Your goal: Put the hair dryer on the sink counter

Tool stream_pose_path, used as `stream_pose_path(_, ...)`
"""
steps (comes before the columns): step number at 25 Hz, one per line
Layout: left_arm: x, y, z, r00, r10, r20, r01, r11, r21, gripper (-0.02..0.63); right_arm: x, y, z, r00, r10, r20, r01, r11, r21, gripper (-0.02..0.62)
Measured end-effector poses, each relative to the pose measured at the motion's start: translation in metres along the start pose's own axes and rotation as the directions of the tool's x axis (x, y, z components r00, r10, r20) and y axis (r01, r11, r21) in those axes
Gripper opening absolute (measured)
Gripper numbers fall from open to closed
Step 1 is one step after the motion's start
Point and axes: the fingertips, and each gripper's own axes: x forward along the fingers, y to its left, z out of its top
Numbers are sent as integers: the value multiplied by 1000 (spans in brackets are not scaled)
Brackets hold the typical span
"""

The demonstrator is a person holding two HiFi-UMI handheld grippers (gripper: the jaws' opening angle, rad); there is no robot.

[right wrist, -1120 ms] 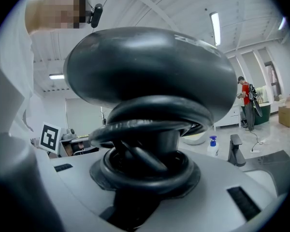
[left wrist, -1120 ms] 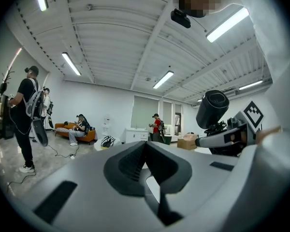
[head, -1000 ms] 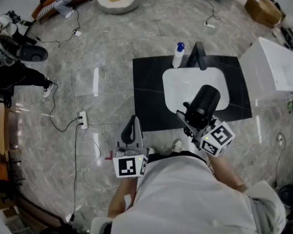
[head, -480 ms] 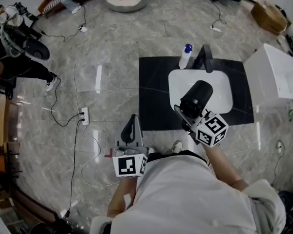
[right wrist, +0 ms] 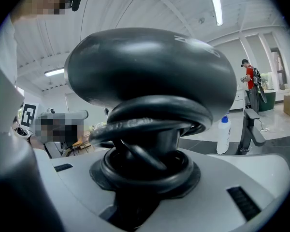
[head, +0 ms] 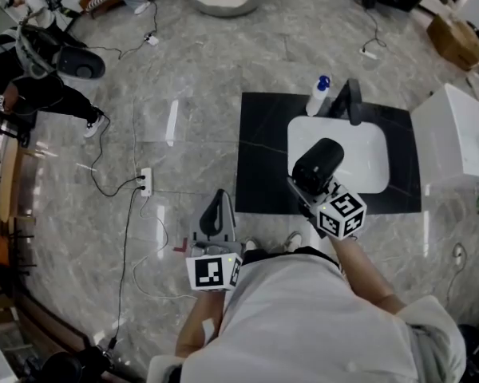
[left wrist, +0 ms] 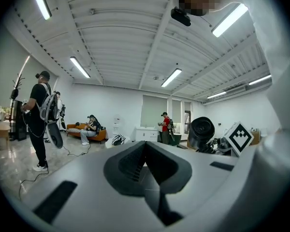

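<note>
The black hair dryer (head: 317,164) stands upright in my right gripper (head: 307,191), whose jaws are shut on its handle. It hangs over the near left edge of the white basin (head: 369,156) set in the black sink counter (head: 259,166). In the right gripper view the hair dryer (right wrist: 150,76) fills the frame, its cord (right wrist: 154,124) coiled round the handle. My left gripper (head: 216,214) is shut and empty, held close to my body over the floor, left of the counter. The left gripper view shows the hair dryer (left wrist: 201,132) off to its right.
A white bottle with a blue cap (head: 318,96) and a black faucet (head: 351,100) stand at the basin's far edge. A white cabinet (head: 455,138) is to the right. A power strip (head: 146,182) and cables lie on the marble floor. People stand at the far left (head: 28,86).
My right gripper has carried the hair dryer leftward, from over the basin's middle to its near left edge. The left gripper has stayed put.
</note>
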Motion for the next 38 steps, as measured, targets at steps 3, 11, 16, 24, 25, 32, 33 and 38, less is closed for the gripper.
stream_pose_path(3,0,-1,0,1000,0,2,0,1000,3,2,3,-4,-10,1000,-8,-15,8,1000,14,167)
stream_pose_path(11,5,-2,-5,1000,-10,-25,10,1000,-1,2,16,-10,-31,997,-16,-69,17,1000,3,167)
stream_pose_path(16,9,-4,-2,1000,-12,-24,12,1000,1,2,20,-16,-49,995,-27,-101,28,999,15,167)
stream_pose_path(24,3,7,-10,998,15,-57,-15,1000,7,2,36,-11,-86,984,-15,-179,16,1000,7,167)
stream_pose_path(25,2,9,-10,998,20,-60,-19,1000,9,2,39,-11,-89,983,-14,-181,17,1000,12,167)
stream_pose_path(32,0,20,-11,997,41,-73,-39,999,23,2,60,-14,-102,978,-16,-209,17,1000,4,167)
stream_pose_path(33,0,21,-10,996,42,-73,-41,999,25,2,63,-13,-104,976,-15,-216,16,1000,1,167)
stream_pose_path(38,0,24,-10,996,43,-73,-41,999,30,2,69,-13,-115,972,-20,-234,22,1000,6,167)
